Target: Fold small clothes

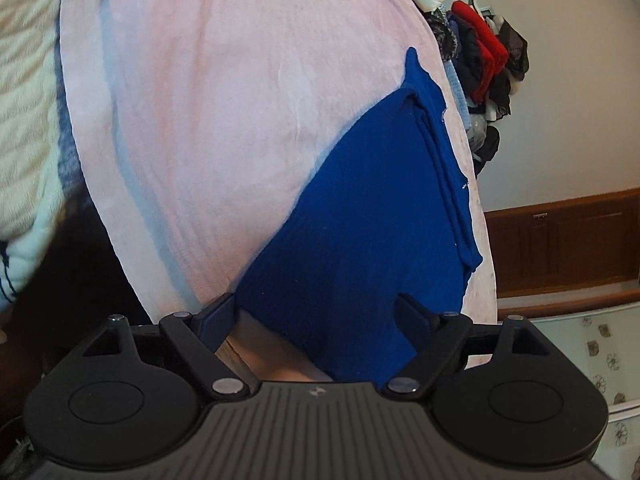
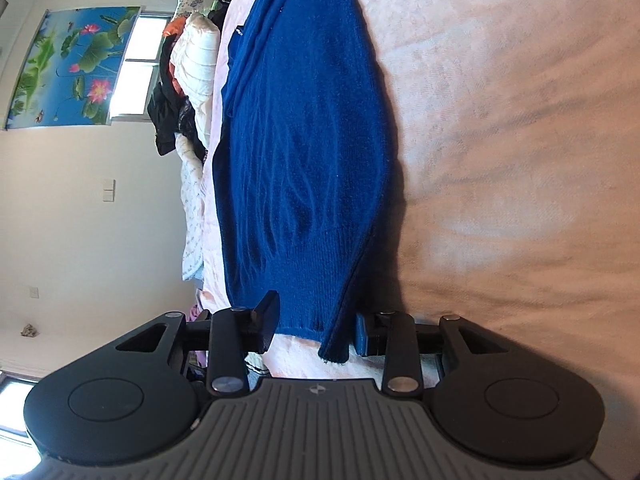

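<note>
A blue knitted sweater (image 1: 360,216) lies partly folded on a pink bedsheet (image 1: 200,100). My left gripper (image 1: 320,312) is open, its jaws wide apart on either side of the sweater's near corner, which lies between them. In the right wrist view the sweater (image 2: 304,140) stretches away from the gripper along the sheet (image 2: 500,140). My right gripper (image 2: 316,324) is open too, its jaws standing either side of the ribbed hem, whose edge hangs between them.
A pile of mixed clothes (image 1: 480,68) sits at the far edge of the bed, also in the right wrist view (image 2: 188,72). A cream fleece garment (image 1: 24,120) is at the left. A wooden cabinet (image 1: 568,240) stands by the wall.
</note>
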Demonstrator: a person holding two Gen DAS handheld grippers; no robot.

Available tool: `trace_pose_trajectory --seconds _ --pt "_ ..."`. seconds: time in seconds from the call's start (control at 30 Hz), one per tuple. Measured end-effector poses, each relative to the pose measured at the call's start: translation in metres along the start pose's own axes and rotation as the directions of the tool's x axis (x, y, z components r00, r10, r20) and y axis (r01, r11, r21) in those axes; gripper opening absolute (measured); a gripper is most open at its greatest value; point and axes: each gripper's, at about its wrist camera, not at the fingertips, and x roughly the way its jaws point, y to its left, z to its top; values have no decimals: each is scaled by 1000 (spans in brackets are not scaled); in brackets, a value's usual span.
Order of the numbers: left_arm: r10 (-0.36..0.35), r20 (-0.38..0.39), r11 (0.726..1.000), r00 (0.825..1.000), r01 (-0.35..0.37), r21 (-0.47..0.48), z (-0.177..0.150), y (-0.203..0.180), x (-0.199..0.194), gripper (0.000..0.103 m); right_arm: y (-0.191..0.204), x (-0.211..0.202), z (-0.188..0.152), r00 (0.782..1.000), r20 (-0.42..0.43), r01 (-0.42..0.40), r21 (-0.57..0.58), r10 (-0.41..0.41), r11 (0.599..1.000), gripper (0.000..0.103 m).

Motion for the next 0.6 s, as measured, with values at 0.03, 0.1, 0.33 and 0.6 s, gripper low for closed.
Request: trace_pose_trajectory --seconds 0.03,0.1,0.33,0.6 --pt "-6 -2 1000 1000 6 -26 1 5 2 80 2 1 -1 1000 -1 2 -4 -2 1000 42" --pt "-1 7 998 1000 1 -68 3 10 3 69 3 1 -2 1000 -3 -1 -5 1 1000 44" --pt "-54 115 997 992 47 59 9 -13 -15 69 1 1 -2 1000 1 -7 -4 7 1000 43" --pt "-40 21 993 999 37 109 9 -7 3 69 1 1 -2 1000 2 -11 -4 11 1000 43"
